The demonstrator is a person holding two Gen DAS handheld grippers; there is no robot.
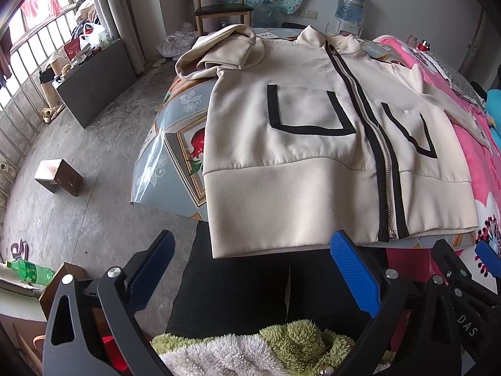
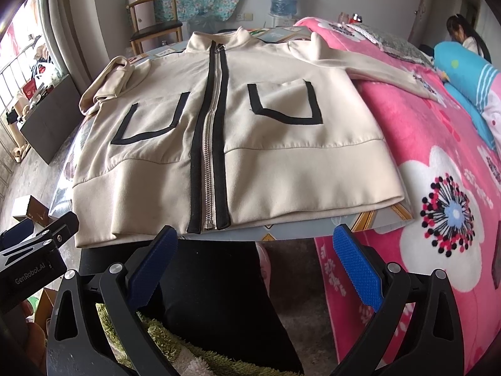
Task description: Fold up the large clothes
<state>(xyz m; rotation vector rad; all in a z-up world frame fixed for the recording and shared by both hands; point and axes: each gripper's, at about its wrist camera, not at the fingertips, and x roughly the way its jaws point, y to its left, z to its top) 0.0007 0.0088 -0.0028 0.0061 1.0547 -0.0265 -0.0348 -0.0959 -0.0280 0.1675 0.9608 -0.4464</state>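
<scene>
While both grippers hung back over the person's lap, a cream zip-up jacket [image 2: 238, 131] lay spread face up on the patterned surface [image 1: 175, 144], zipped shut. Its hem hung just over the surface's near edge, and its collar pointed away toward the far wall, so its long axis ran straight ahead from the jaws. The sleeve nearest the window lay bunched beside the jacket's shoulder; the other sleeve stretched out onto the pink bed [image 2: 438, 163] next to the jacket. The left gripper [image 1: 250, 269] faced the hem's window-side half, the right gripper [image 2: 255, 263] the bed-side half, about equally near. Both sets of jaws stood released, holding nothing and touching no cloth.
</scene>
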